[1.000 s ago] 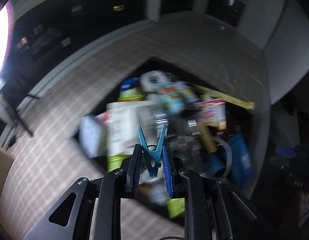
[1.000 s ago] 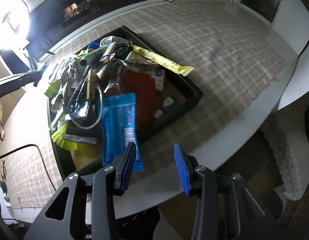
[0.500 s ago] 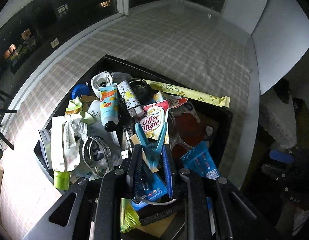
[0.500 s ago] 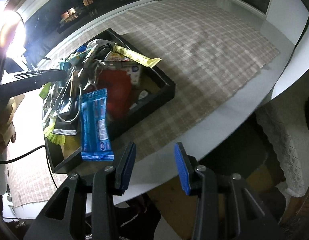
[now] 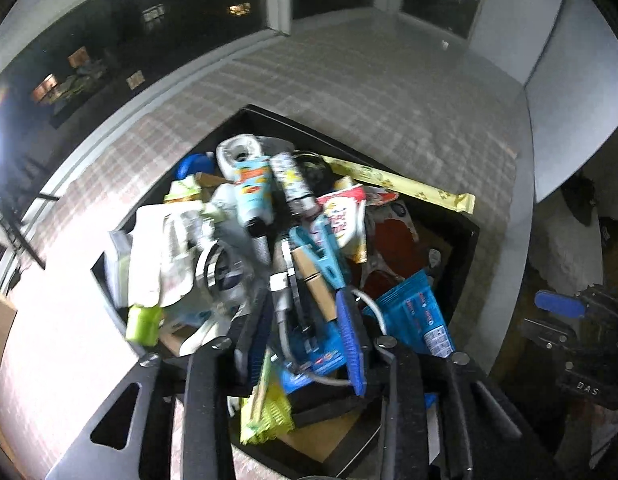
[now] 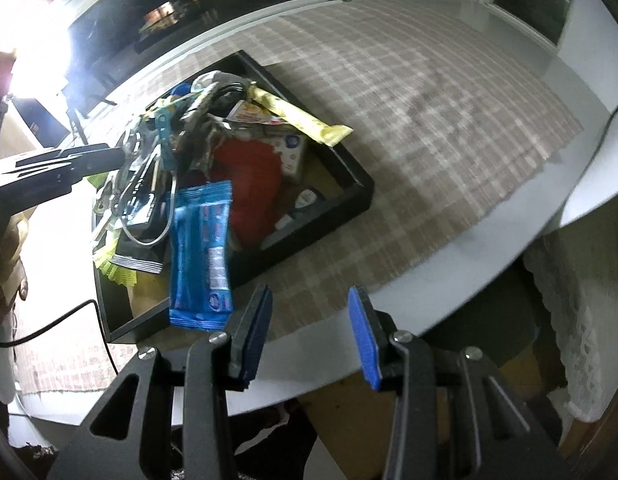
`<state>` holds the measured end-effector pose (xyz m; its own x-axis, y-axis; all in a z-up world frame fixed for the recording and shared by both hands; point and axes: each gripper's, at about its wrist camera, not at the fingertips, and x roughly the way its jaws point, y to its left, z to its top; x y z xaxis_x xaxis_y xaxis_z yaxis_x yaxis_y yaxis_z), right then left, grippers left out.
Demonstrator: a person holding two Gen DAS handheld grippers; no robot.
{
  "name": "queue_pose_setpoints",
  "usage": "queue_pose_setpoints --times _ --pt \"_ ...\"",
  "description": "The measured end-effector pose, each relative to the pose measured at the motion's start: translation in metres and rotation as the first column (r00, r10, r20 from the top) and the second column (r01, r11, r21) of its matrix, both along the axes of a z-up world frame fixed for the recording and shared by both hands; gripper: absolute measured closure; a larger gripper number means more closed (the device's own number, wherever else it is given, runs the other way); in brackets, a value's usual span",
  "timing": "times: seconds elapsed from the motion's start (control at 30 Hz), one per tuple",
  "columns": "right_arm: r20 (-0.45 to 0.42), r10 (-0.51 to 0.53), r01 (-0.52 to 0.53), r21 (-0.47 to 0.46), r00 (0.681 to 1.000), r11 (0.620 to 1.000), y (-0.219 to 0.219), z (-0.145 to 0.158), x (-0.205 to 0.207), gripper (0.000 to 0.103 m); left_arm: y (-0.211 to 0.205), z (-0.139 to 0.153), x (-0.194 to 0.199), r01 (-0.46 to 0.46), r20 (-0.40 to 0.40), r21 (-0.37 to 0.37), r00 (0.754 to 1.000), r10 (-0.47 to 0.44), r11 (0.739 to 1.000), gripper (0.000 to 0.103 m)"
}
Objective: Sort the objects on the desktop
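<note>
Left wrist view, left gripper [image 5: 307, 336] jaws released above tray [image 5: 465, 256], labels blurred, right gripper [image 6: 309, 336] parted.

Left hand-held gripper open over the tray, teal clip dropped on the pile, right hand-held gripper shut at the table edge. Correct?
One error: the right hand-held gripper is open, its blue pads wide apart and empty, as the right wrist view shows. The rest stands: the left hand-held gripper is open over the black tray, and the teal clip lies on the pile.

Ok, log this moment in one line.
left gripper: open, over tray | clip: on the pile, by its right finger | right gripper: open, empty, over table edge
</note>
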<state>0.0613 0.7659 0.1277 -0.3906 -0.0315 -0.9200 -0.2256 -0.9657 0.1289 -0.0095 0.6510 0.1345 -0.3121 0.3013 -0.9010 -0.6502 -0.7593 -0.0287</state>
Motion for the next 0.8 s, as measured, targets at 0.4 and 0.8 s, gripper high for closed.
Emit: queue_pose_setpoints --times 0.4,0.8 --pt "-0.043 0.137 -0.136 0.040 0.990 0.990 -0.078 0.017 -0.034 0.064 -0.100 0.030 0.018 -0.148 -0.062 0.060 0.986 0.152 0.987 0.052" --pt "-0.070 0.291 -0.288 0.050 0.954 0.956 -0.233 0.023 -0.056 0.061 -0.263 0.028 0.029 -0.339 -0.079 0.041 0.936 0.342 0.940 0.043"
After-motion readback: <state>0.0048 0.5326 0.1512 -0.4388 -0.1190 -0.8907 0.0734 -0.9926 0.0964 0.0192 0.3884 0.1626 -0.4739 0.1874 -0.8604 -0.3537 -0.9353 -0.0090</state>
